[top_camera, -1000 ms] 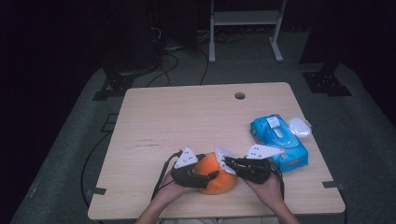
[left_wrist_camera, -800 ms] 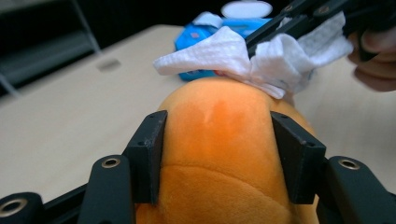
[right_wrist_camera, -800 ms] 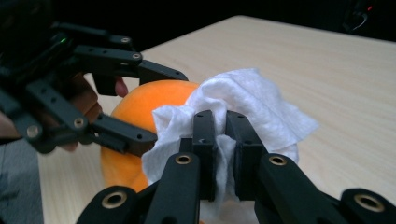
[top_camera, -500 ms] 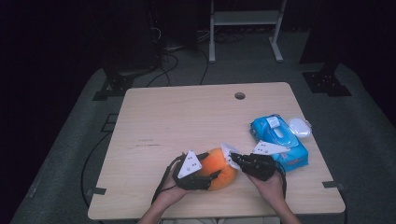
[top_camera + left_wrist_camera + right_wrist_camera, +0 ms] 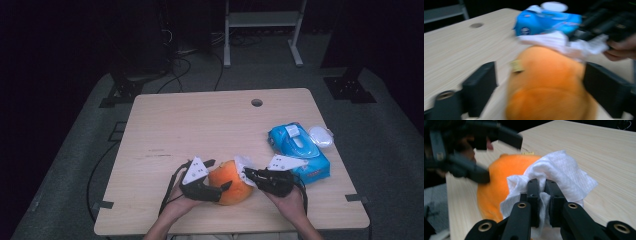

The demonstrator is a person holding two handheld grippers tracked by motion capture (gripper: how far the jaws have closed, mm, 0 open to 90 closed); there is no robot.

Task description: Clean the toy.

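An orange soft round thing (image 5: 227, 190) lies near the table's front edge. My left gripper (image 5: 220, 173) reaches around it from the left; its jaws have just been opening and now stand apart on either side of the orange thing (image 5: 544, 87), with a gap at one side. My right gripper (image 5: 246, 174) comes in from the right, shut on a crumpled white wipe (image 5: 564, 172). The wipe (image 5: 242, 162) rests against the upper right of the orange thing (image 5: 496, 177). In the right gripper view, the right gripper (image 5: 541, 185) pinches the wipe between both pads.
A blue pack of wipes (image 5: 297, 145) lies at the right of the wooden table (image 5: 200, 125), just behind my right hand, with a white lid-like piece (image 5: 320, 136) beside it. A cable hole (image 5: 256, 102) sits near the far edge. Dark floor, cables and a stand lie beyond.
The left gripper's jaws have spread wider around the orange thing. The right gripper keeps its hold on the wipe in about the same place.
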